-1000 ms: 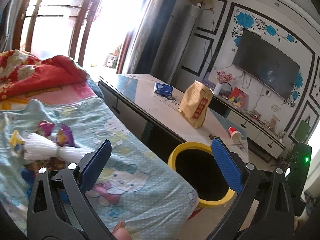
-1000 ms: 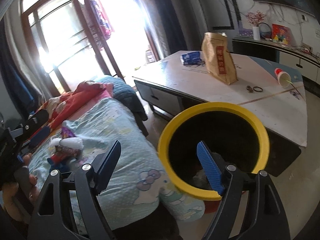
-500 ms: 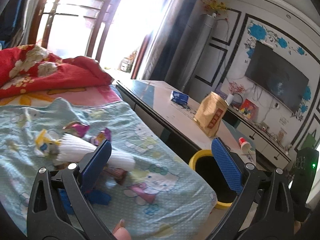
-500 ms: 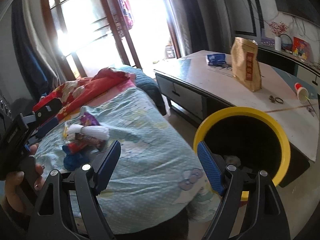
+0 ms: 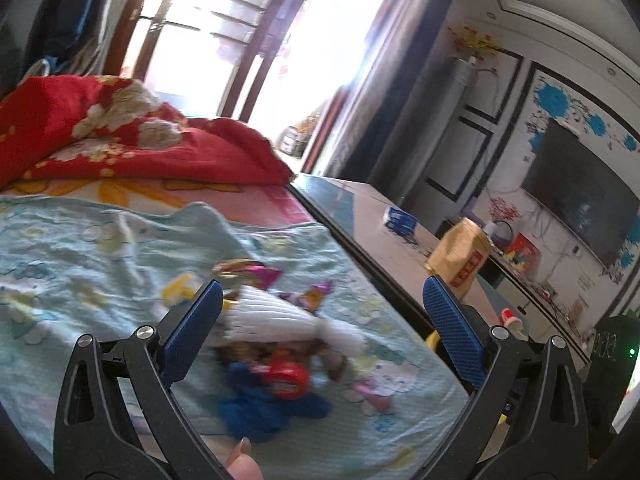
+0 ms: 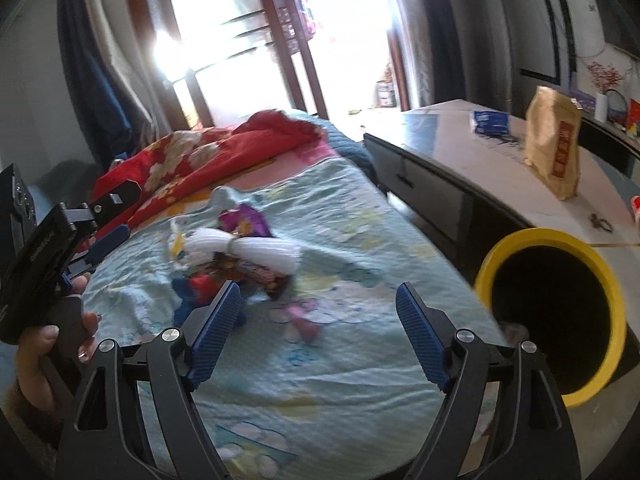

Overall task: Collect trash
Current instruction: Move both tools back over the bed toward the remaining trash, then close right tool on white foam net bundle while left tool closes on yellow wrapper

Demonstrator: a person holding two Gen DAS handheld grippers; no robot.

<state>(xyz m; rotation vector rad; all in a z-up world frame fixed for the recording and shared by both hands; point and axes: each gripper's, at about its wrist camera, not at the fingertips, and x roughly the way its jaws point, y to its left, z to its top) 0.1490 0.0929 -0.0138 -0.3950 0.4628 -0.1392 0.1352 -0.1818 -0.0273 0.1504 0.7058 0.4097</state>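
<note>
1. While both tongs hang wide open and empty, the left tongs (image 5: 320,312) sit nearer the trash pile (image 6: 236,256) on the bed (image 6: 360,220).
2. The white bundle (image 5: 292,316) lies straight ahead of them, long axis crossing the jaws.
3. The right tongs (image 6: 316,320) hang further back, yellow bin (image 6: 560,320) at right.

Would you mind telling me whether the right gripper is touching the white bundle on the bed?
Apart. In the right wrist view, the right gripper is open with bare bedsheet showing between its fingertips and the white bundle.
</note>
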